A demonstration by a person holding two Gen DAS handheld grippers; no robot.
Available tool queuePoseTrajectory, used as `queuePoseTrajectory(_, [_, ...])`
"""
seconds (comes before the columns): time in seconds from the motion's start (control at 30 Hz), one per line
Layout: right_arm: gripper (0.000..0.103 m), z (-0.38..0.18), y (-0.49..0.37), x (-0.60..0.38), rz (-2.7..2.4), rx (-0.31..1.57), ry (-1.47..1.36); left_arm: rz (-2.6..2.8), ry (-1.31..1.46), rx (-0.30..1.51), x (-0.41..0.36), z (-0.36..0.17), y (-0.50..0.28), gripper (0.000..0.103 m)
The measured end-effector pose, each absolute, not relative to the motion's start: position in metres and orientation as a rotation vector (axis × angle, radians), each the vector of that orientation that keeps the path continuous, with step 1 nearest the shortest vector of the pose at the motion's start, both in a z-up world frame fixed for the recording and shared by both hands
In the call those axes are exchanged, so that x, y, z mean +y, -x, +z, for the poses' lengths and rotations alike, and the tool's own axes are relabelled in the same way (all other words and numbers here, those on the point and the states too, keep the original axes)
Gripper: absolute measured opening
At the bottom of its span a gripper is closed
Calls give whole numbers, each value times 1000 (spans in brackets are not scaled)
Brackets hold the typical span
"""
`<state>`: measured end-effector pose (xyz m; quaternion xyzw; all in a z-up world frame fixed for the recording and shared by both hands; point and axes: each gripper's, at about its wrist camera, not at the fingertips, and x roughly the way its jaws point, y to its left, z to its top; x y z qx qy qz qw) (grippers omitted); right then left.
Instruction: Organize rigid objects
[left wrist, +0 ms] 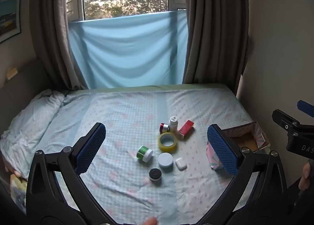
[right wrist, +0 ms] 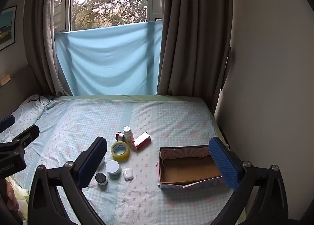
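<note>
Several small items lie grouped on the bed: a yellow tape roll (left wrist: 167, 142) (right wrist: 120, 150), a red box (left wrist: 185, 129) (right wrist: 141, 140), a white bottle (left wrist: 173, 123) (right wrist: 128, 134), a red-capped tin (left wrist: 164, 128), a green jar (left wrist: 144, 153), a white-lidded jar (left wrist: 165, 159) (right wrist: 113, 167), a black jar (left wrist: 155, 174) (right wrist: 101, 179) and a white earbud case (left wrist: 181, 163) (right wrist: 128, 174). An empty cardboard box (right wrist: 188, 168) (left wrist: 247, 138) sits to their right. My left gripper (left wrist: 157, 146) hovers open above the group. My right gripper (right wrist: 159, 162) hovers open, its right finger over the box.
The bed (left wrist: 127, 107) has a checked sheet and a crumpled blanket (left wrist: 31, 120) at far left. Curtains (right wrist: 188, 38) and a blue cloth (right wrist: 108, 58) hang behind it. A wall (right wrist: 270, 87) runs along the right side.
</note>
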<state>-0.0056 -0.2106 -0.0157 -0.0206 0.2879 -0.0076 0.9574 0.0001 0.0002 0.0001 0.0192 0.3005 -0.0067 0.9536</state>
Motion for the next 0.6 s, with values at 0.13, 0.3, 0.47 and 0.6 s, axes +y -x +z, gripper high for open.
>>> queuePoseTrajectory(0.13, [103, -18, 6, -211, -18, 588, 49, -24, -33, 623, -1, 0, -10, 102])
queuePoseTrajectory(0.3, [103, -10, 4, -211, -17, 574, 57, -30, -41, 552, -8, 3, 0, 102])
queuePoseTrajectory(0.47, [103, -15, 7, -215, -12, 545, 47, -32, -34, 543, -7, 0, 2, 102])
queuePoseTrajectory(0.6, [103, -12, 7, -215, -8, 538, 44, -33, -30, 541, -7, 1, 4, 102])
